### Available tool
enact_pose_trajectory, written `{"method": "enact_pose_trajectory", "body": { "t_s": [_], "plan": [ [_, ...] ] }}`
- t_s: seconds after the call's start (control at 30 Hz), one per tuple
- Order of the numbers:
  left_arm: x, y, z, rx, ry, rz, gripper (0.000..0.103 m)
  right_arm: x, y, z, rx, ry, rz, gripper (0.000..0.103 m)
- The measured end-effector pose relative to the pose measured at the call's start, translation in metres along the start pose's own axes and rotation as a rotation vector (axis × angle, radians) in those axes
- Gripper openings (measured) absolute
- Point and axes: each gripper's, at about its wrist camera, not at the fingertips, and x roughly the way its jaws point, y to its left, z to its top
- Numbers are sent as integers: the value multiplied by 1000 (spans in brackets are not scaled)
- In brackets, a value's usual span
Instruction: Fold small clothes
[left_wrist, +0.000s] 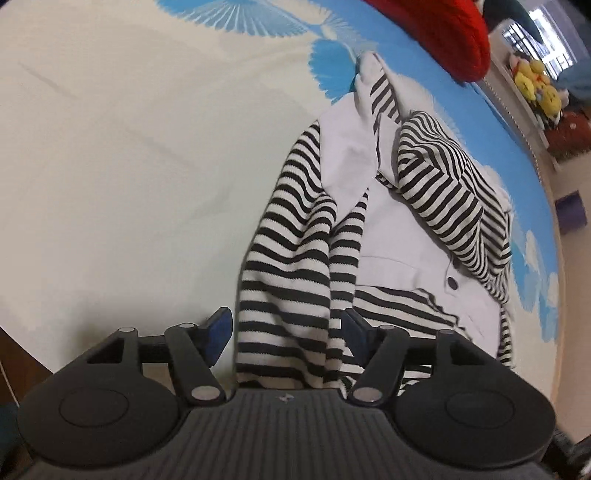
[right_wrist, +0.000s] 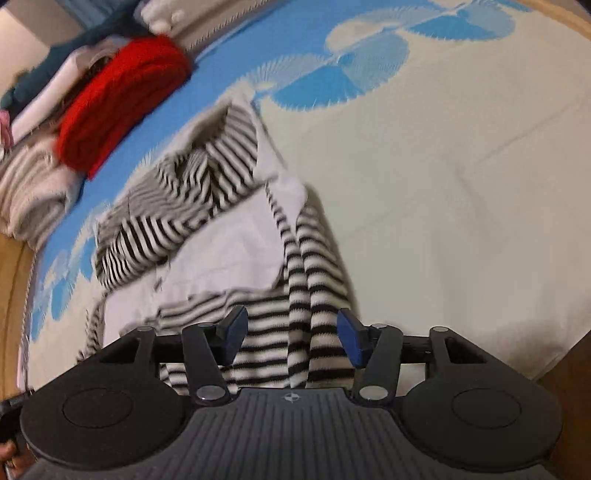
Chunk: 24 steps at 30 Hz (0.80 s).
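Bed sheet (left_wrist: 110, 155), cream with blue fans, is filling both views; red knit (right_wrist: 122, 103) is sitting far back. Striped top (left_wrist: 288, 266) is lying crumpled mid-sheet: soft, light, floppy, probably best pinched at hem or sleeve ends. Left gripper (left_wrist: 286, 330) is hanging open, striped cloth passing between its pads untouched. Right gripper (right_wrist: 291, 334) likewise open, straddling a striped fold.

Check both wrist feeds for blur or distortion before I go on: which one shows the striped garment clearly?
Left wrist view: striped garment sharp, stripes crisp; fisheye bends the bedsheet edges. Right wrist view: motion blur smears the upper stripes and the red knit; only fabric near the right gripper reads clean.
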Motion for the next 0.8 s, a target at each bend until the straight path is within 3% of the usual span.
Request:
{"method": "enact_pose_trajectory", "body": {
  "t_s": [0.17, 0.43, 0.57, 0.6, 0.67, 0.7, 0.73, 0.77, 0.8],
  "plan": [
    [11, -15, -2, 37, 43, 11, 79, 20, 9, -6, -50, 72, -65, 60],
    [45, -24, -12, 87, 143, 132, 79, 40, 7, -11, -58, 161, -136, 60],
    [47, -19, -15, 60, 149, 138, 78, 48, 6, -15, -78, 199, -184, 60],
    [46, -18, -16, 61, 146, 132, 74, 49, 5, -15, -81, 202, -188, 59],
    [43, -17, -16, 74, 139, 105, 54, 49, 5, -16, -87, 203, -186, 57],
    [42, -17, -16, 80, 138, 88, 34, 49, 5, -17, -88, 205, -177, 55],
    [40, -18, -17, 87, 134, 76, 16, 49, 6, -17, -90, 209, -163, 41],
    [37, -18, -17, 96, 124, 68, 10, 50, 8, -18, -97, 217, -136, 25],
    [35, -19, -18, 100, 113, 59, 8, 49, 10, -19, -106, 219, -111, 18]
  ]
}}
